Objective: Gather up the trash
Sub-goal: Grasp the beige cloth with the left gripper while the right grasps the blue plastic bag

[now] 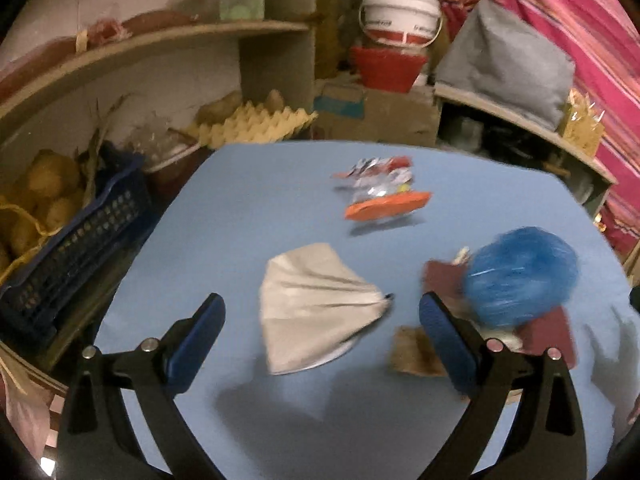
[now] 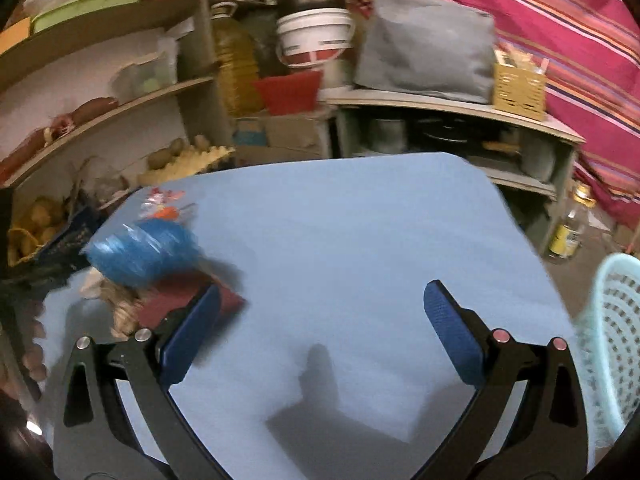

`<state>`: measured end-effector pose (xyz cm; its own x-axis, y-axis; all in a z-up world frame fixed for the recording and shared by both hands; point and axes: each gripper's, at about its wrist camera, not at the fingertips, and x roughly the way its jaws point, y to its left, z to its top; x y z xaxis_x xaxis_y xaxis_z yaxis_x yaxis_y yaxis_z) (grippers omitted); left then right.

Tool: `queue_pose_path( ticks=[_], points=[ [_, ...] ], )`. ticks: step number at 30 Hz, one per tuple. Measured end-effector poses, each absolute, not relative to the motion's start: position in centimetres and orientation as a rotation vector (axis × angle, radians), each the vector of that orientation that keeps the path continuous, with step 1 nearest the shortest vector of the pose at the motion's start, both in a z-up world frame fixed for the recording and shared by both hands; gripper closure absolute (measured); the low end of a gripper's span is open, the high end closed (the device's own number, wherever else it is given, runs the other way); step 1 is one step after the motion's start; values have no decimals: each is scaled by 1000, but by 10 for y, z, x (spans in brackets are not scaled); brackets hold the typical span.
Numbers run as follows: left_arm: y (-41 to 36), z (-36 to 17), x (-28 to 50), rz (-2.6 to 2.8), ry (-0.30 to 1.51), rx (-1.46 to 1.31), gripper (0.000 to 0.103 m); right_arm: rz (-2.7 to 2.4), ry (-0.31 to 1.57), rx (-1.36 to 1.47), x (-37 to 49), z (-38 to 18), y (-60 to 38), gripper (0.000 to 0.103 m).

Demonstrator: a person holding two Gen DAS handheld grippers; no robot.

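Observation:
Trash lies on a blue-covered table. In the left wrist view a crumpled grey-white paper lies just ahead of my left gripper, which is open with nothing between its pads. A silver and orange wrapper lies farther back. To the right sit a crumpled blue plastic bag, maroon pieces and a brown scrap. In the right wrist view my right gripper is open over bare table, with the blue bag and maroon piece beside its left finger.
A pale turquoise mesh basket stands at the table's right edge. Shelves with an egg tray, buckets and a grey cover surround the far side. A dark blue crate with potatoes sits at left. A bottle stands on the floor at right.

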<state>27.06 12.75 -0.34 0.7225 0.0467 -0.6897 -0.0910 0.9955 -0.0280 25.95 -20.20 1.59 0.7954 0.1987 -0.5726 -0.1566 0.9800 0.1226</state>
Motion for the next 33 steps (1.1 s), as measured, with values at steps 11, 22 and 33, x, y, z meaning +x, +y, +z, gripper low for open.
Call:
queue_pose_path(
  ticks=[11, 22, 33],
  points=[
    [138, -26, 296, 22, 821, -71, 8, 255, 615, 9, 280, 21, -130, 4],
    [133, -31, 298, -56, 825, -41, 62, 276, 670, -91, 300, 4, -80, 4],
    [150, -17, 282, -49, 781, -56, 75, 375, 726, -111, 303, -11, -65, 56]
  ],
)
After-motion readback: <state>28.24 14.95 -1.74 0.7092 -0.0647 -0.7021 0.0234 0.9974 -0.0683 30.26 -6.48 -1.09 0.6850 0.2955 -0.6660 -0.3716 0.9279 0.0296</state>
